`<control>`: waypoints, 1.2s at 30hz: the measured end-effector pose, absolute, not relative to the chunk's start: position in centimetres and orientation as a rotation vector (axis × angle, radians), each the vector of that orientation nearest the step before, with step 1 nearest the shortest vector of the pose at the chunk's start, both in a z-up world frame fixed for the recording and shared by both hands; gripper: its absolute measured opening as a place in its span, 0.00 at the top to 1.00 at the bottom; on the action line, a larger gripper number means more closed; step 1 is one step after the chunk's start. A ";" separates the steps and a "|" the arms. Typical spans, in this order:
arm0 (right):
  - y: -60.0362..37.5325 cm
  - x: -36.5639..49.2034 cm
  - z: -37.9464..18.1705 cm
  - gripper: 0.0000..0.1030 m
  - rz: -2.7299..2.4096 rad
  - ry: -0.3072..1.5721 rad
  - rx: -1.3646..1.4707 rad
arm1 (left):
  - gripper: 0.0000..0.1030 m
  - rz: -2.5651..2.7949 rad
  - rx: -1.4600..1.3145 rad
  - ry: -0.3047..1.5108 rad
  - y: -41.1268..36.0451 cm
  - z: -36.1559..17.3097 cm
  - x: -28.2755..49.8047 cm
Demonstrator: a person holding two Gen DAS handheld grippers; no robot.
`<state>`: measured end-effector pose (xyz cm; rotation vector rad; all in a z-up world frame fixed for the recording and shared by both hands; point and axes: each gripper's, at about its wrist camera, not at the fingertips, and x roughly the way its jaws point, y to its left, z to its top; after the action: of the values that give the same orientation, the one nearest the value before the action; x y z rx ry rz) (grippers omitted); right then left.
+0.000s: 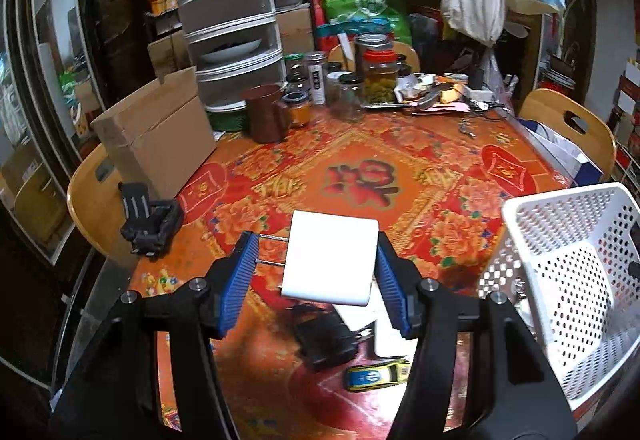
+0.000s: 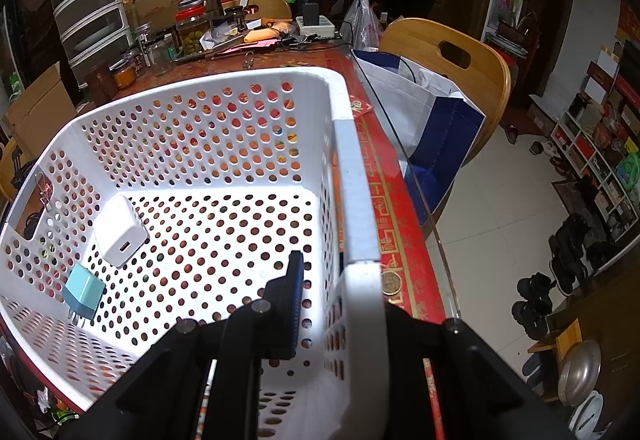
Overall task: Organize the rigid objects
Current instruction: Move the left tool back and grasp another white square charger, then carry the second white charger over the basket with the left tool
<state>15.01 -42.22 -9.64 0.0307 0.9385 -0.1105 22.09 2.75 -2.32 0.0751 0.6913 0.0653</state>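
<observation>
Left gripper (image 1: 316,272) has its blue pads squeezed on a white charger brick (image 1: 330,260) held up over the table, prongs poking left against one pad, so honestly it could twist out on the way to the white basket (image 1: 560,280). Right gripper (image 2: 340,296) is clamped on the basket's wall, steadying it, with a white charger (image 2: 118,236) and a light blue plug (image 2: 83,296) already inside. No readable branding on the chargers; the tablecloth's big red character is too blurry.

A cardboard box (image 1: 160,144) stands left; glass jars (image 1: 378,80) crowd the table's (image 1: 420,168) far edge.
</observation>
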 end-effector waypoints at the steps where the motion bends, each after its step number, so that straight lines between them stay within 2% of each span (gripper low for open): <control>1: -42.2 15.0 -9.6 0.85 -0.110 0.938 0.031 | 0.46 0.057 0.082 0.688 2.2 -2.1 22.0; 10: -42.2 15.0 -9.6 0.84 -0.104 0.935 0.032 | 0.46 -0.041 0.169 0.697 -5.1 -1.1 20.7; 20: -42.4 15.0 -9.6 0.84 -0.096 0.931 0.036 | 0.46 -0.254 0.305 0.774 -16.2 -2.4 19.3; 28: -42.4 15.0 -9.6 0.84 -0.095 0.931 0.037 | 0.46 -0.432 0.366 1.015 -23.3 -6.3 20.6; 36: -42.4 15.0 -9.5 0.83 -0.094 0.931 0.037 | 0.46 -0.503 0.376 1.162 -25.1 -9.8 22.1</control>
<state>14.96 -42.35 -9.54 0.0373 0.9310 -0.0941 22.11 -25.11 -9.79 0.3764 1.1623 -0.5029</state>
